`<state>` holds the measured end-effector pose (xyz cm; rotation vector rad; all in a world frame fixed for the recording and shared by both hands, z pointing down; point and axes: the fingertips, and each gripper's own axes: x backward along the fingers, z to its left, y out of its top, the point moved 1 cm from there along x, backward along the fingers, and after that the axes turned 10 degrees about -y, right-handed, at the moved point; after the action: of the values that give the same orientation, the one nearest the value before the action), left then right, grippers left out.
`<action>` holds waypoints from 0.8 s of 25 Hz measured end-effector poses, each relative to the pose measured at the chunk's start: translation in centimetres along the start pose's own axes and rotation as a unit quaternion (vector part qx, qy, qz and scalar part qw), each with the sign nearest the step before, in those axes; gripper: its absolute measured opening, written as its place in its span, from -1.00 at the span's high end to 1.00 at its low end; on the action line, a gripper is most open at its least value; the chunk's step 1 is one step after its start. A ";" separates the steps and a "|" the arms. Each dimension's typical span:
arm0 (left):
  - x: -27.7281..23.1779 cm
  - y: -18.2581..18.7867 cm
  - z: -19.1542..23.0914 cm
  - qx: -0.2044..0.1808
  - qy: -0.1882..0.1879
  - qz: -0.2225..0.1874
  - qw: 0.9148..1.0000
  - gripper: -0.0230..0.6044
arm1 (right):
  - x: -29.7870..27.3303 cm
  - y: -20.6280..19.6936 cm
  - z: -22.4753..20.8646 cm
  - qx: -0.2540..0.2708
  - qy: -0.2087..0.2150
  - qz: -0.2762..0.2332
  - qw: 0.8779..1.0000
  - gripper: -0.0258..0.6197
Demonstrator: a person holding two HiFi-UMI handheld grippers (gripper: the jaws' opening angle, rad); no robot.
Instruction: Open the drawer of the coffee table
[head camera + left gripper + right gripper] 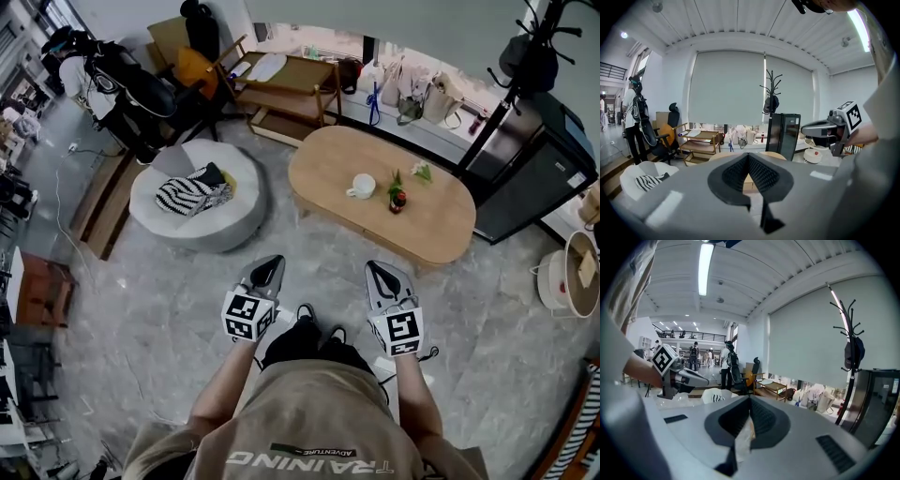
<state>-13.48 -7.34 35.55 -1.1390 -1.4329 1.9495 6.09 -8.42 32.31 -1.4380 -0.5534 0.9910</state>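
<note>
The oval wooden coffee table point(441, 220) stands ahead of me with a white cup point(361, 187), a small bottle point(397, 200) and a little plant point(422, 172) on it. No drawer shows from above. My left gripper point(269, 270) and right gripper point(383, 273) hang side by side over the floor, short of the table's near edge, both pointing at it. Each is shut with nothing held. In the left gripper view the jaws point(748, 158) meet at the tips, with the tabletop point(774, 155) just behind. The right gripper view shows its jaws point(750, 400) closed too.
A round grey pouf point(230, 220) with a striped cloth point(192, 192) sits left of the table. A wooden shelf cart point(286, 89) stands behind, a black cabinet point(530, 183) and coat stand point(525, 66) to the right, a white pot point(567, 277) on the floor.
</note>
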 end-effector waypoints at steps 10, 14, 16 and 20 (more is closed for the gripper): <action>-4.1 -1.3 1.3 0.008 -0.037 0.016 0.999 0.91 | -1.4 -1.7 -0.8 -0.001 -0.013 0.035 0.999 0.91; -6.3 -1.1 3.3 0.011 -0.042 0.016 0.999 0.91 | -3.0 -1.6 -1.4 -0.001 -0.014 0.043 0.999 0.91; -7.5 -0.9 4.2 0.012 -0.042 0.009 0.999 0.91 | -3.8 -2.0 -1.5 -0.003 -0.011 0.051 0.999 0.91; -9.9 -2.2 6.9 0.020 -0.034 0.010 0.999 0.91 | -5.9 -3.5 -1.5 -0.007 0.001 0.063 0.998 0.91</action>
<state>-14.04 -17.89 41.76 -1.0829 -1.4146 2.0401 5.02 -13.60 36.93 -1.5009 -0.4732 1.0864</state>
